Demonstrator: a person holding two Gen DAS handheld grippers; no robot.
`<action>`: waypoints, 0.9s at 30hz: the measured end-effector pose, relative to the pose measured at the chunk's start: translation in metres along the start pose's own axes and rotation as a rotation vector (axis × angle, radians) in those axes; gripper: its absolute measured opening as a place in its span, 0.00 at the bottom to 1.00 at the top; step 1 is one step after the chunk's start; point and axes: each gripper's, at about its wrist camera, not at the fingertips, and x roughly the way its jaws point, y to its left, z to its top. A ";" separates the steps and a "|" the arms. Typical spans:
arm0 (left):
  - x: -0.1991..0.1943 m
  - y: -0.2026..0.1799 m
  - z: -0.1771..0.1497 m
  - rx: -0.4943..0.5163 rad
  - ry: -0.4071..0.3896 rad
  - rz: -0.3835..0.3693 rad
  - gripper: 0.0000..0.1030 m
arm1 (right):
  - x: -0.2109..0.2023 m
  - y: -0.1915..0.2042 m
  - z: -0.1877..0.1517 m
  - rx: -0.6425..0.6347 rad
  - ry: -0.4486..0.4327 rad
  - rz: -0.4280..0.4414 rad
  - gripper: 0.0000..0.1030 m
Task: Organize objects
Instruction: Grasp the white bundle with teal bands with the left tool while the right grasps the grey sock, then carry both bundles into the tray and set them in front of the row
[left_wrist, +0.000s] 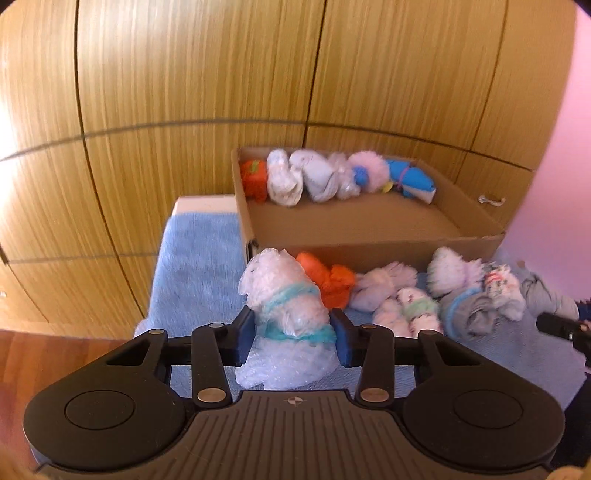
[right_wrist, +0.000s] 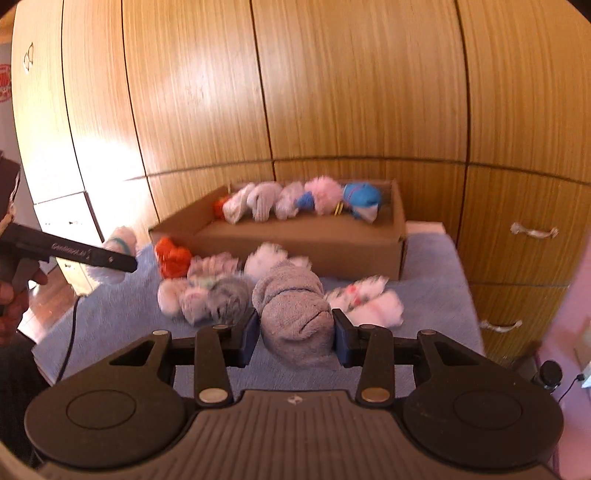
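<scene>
Two fisheye views, one from each hand-held gripper.

Left wrist view: the left gripper (left_wrist: 293, 338) has its jaws closed on a white bubble-wrap bundle tied with turquoise yarn (left_wrist: 286, 321), one blue pad pressing each side. The bundle stands upright over the blue terry towel (left_wrist: 195, 266) that covers the tabletop. Beyond it, on the towel, lies a row of loose bundles: an orange cloth bundle (left_wrist: 328, 280), several pale pink and white ones, and a grey sock roll with a light-blue cuff (left_wrist: 469, 314). Behind the row sits an open brown cardboard box (left_wrist: 354, 225), touching or just beside the nearest bundles. Along its far wall lies a line of bundles, from a second orange bundle (left_wrist: 254, 179) at the left to a bright blue cloth bundle (left_wrist: 410, 177) at the right. Wood-grain cupboard doors (left_wrist: 184, 92) fill the background. The black tip of the right gripper enters at the right edge.

Right wrist view: the right gripper (right_wrist: 295, 334) has its jaws clamped on a grey terry sock roll (right_wrist: 293, 312), held above the towel. The same box, the row inside it, and the loose bundles lie beyond. At the left edge, a person's hand (right_wrist: 13, 295) holds the left gripper, its bundle partly hidden behind it.
</scene>
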 end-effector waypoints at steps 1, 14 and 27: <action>-0.005 -0.001 0.006 0.005 -0.006 -0.008 0.48 | -0.002 -0.002 0.004 0.006 -0.007 0.003 0.37; 0.005 -0.006 0.116 0.093 -0.038 0.001 0.48 | 0.022 -0.008 0.108 0.005 -0.078 0.062 0.37; 0.113 -0.008 0.133 0.143 0.091 0.030 0.48 | 0.164 0.002 0.148 0.136 0.124 0.178 0.37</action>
